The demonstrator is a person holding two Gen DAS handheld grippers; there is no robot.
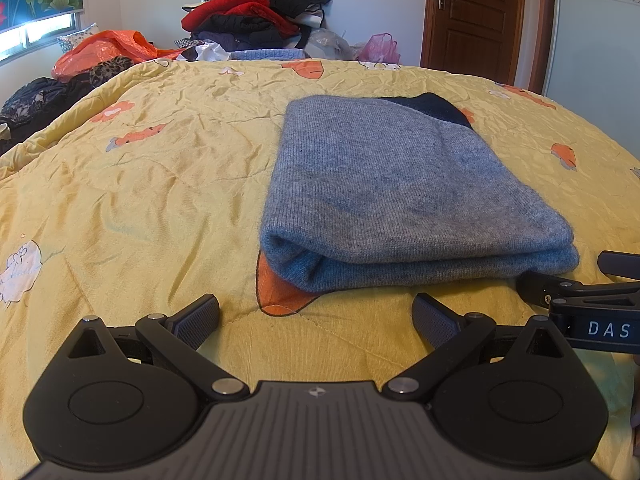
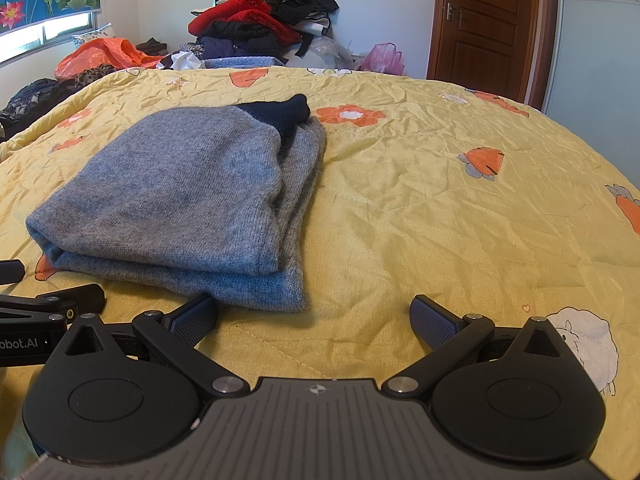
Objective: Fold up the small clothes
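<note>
With the folded sweater (image 1: 384, 188) lying mid-frame on the quilt (image 1: 140, 184), both the left gripper (image 1: 316, 316) and right gripper (image 2: 314, 316) gape empty; better smooth its edges gently.

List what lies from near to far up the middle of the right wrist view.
Open right gripper → folded grey knitted sweater → dark navy knitted piece at its far end → wrinkled yellow floral quilt running on to its far edge → heap of red and black clothes by the white wall.
</note>
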